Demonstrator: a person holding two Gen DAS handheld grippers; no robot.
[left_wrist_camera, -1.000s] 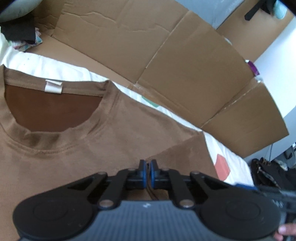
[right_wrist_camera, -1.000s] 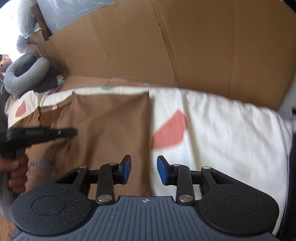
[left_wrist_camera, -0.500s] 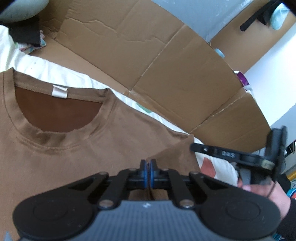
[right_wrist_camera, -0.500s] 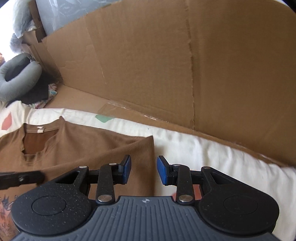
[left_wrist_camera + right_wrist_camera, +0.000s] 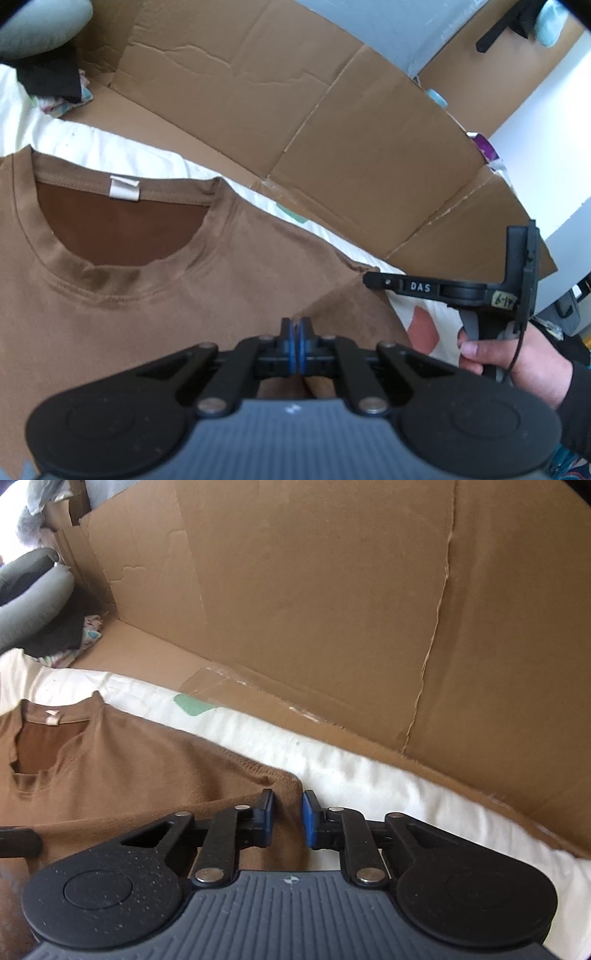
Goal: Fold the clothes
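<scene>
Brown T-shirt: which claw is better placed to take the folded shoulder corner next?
Probably the right claw. Its jaws are closing with the brown T-shirt corner between them. The left claw is shut, apparently on a fold nearer the shirt's middle.

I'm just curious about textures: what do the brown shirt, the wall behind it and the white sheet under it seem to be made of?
Brown shirt: soft matte knit, probably cotton jersey; stitched ribbed collar, limp folds.
Wall: plain corrugated cardboard; creases, torn edges, tape.
White sheet: matte woven fabric, probably cotton; soft wrinkles, printed colour patches.
</scene>
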